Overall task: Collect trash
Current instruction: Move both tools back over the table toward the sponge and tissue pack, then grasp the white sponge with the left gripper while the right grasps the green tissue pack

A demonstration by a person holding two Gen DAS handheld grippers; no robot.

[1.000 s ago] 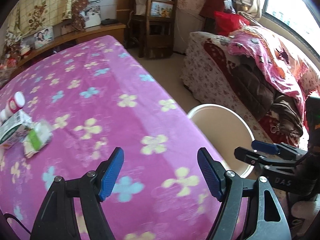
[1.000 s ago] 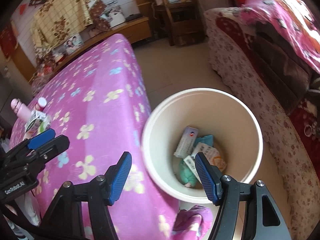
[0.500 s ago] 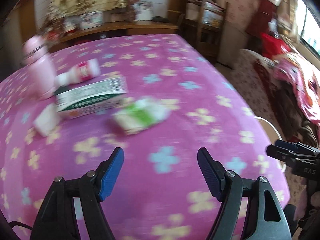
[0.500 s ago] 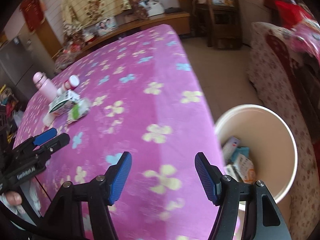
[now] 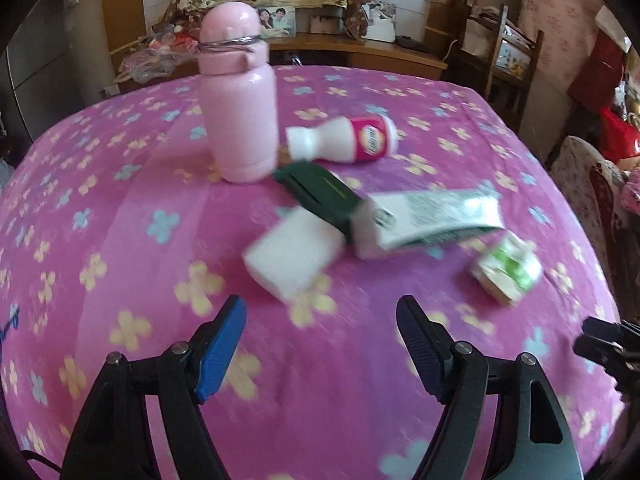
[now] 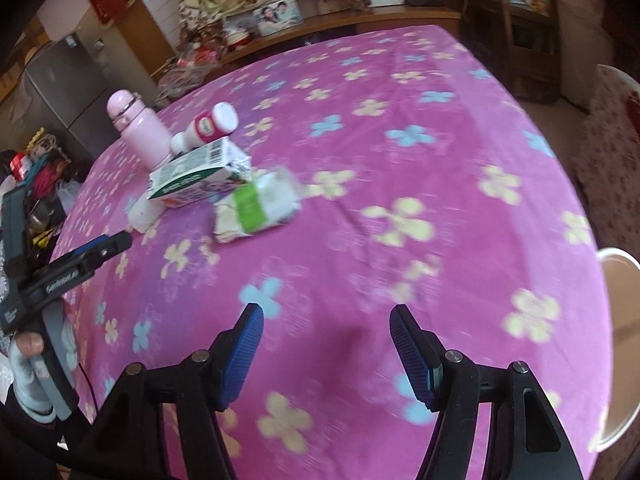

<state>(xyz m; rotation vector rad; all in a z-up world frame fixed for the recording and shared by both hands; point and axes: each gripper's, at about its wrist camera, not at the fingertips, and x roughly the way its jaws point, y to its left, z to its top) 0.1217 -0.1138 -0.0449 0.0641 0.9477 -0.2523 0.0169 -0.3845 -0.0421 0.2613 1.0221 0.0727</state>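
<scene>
Trash lies on the pink flowered table (image 5: 120, 208): a white block (image 5: 294, 252), a green-and-white carton (image 5: 424, 216), a crumpled green-and-white wrapper (image 5: 508, 270) and a small pink-labelled bottle (image 5: 344, 142) on its side. My left gripper (image 5: 320, 344) is open and empty, just short of the white block. My right gripper (image 6: 326, 350) is open and empty over bare cloth, well short of the wrapper (image 6: 256, 204) and carton (image 6: 198, 178). The cream bin (image 6: 618, 344) shows at the right edge.
A tall pink flask (image 5: 238, 96) stands upright behind the trash. A wooden shelf with photos (image 5: 352, 44) and a chair (image 5: 508, 60) stand beyond the table. A flowered sofa (image 6: 616, 140) is to the right.
Both grippers have swung left from the bin to the table. The left one has closed in on the trash pile. Both stay open and empty.
</scene>
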